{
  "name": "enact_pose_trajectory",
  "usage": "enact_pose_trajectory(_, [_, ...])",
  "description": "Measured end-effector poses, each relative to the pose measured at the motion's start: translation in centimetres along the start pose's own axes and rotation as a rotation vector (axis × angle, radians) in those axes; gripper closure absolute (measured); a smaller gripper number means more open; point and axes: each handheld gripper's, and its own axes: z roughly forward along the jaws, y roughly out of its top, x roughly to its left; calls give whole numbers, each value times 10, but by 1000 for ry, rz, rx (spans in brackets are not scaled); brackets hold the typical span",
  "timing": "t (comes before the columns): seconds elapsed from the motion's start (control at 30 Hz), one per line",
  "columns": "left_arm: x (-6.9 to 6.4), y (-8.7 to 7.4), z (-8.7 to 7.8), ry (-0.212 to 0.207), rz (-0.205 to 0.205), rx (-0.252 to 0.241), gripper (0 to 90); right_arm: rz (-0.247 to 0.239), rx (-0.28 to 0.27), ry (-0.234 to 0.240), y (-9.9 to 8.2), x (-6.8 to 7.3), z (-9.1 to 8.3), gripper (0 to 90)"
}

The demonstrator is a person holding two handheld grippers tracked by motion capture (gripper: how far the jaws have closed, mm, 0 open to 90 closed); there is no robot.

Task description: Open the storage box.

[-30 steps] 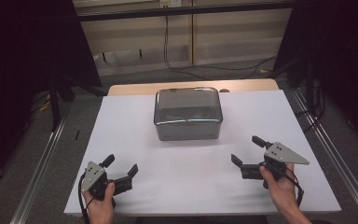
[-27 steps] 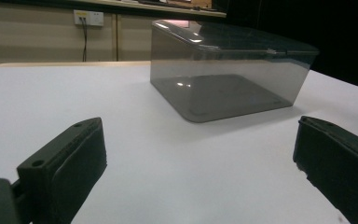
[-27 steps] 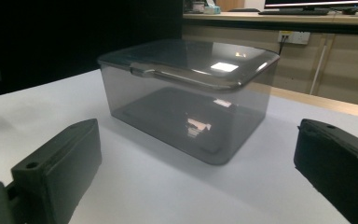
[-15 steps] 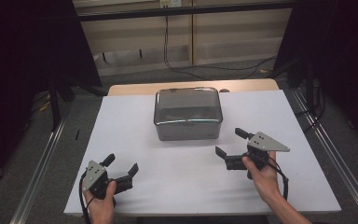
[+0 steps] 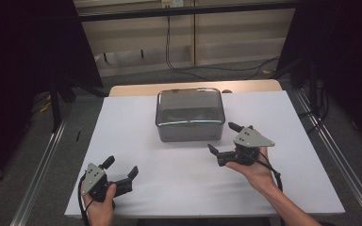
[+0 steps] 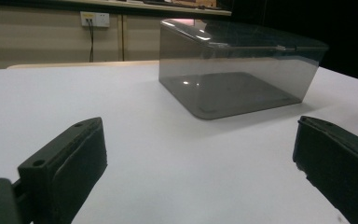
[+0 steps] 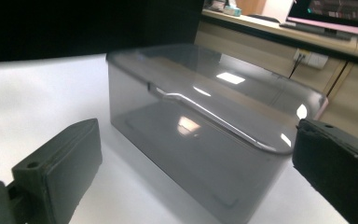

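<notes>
Since a second ago the right gripper (image 5: 225,140), jaws spread and empty, has closed on the smoky translucent lidded plastic box (image 5: 190,114) just ahead of it, likely to grasp it.

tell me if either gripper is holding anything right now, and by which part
Nothing is held. The left gripper and right gripper are both open, apart from the lidded grey box.

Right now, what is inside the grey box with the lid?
Through the tinted walls of the grey box only its bare floor shows; nothing inside is discernible, though reflections on the lid blur the view.
</notes>
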Motion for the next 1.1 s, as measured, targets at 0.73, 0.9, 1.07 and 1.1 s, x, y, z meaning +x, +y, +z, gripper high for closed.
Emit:
enact_pose_trajectory(0.73, [-1,1,4,10,-9,4,27,-332,18,-95,32,22,49,80])
enact_pose_trajectory(0.9, [-6,3,7,4,-8,-4,27,-391,29,-126,32,20,55,93])
enact_pose_trajectory(1.07, [-6,0,10,3,-21,23,27,-533,64,-133,34,25,59,144])
enact_pose_trajectory(1.1, [-7,1,9,2,-13,12,27,-551,59,-134,35,27,61,144])
